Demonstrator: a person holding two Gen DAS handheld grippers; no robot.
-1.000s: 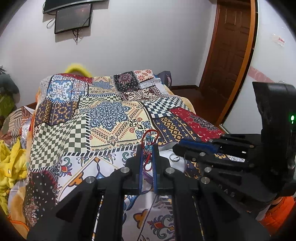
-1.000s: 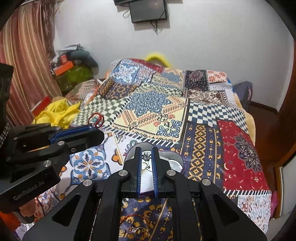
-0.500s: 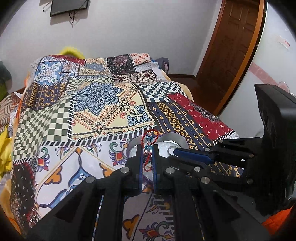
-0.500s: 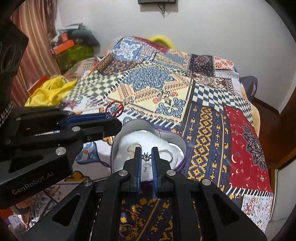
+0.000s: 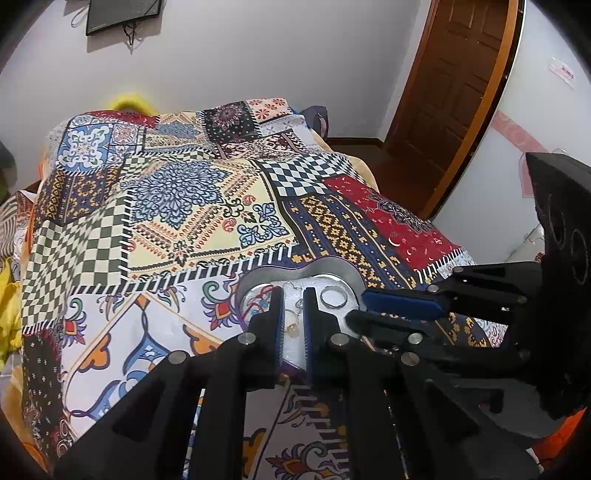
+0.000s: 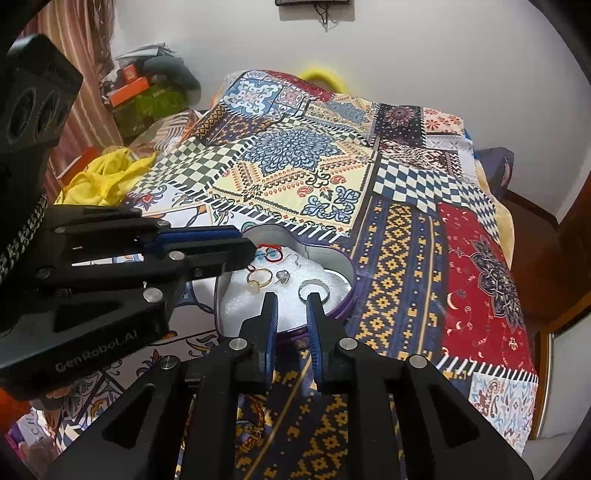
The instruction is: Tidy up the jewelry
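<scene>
Hovering both grippers over tin [image 6: 332, 275] on quilt [image 6: 295, 162] | left gripper [image 5: 293, 295] slightly spread, empty | right gripper [image 6: 290, 301] spread, empty | advice: lift straight up, don't snag foam | inside: red bracelet [image 6: 271, 253], gold ring [image 6: 260, 277], silver ring [image 6: 314, 290], small charm [image 6: 282, 276], lying apart on white foam

Home bedroom — a bed [image 6: 388, 229] under a patchwork quilt [image 5: 192, 206] fills the room. Wooden door [image 5: 454, 92], wall-mounted screen [image 5: 122, 14], striped curtain [image 6: 88, 88] — yellow clothes [image 6: 103, 177] heaped alongside.
</scene>
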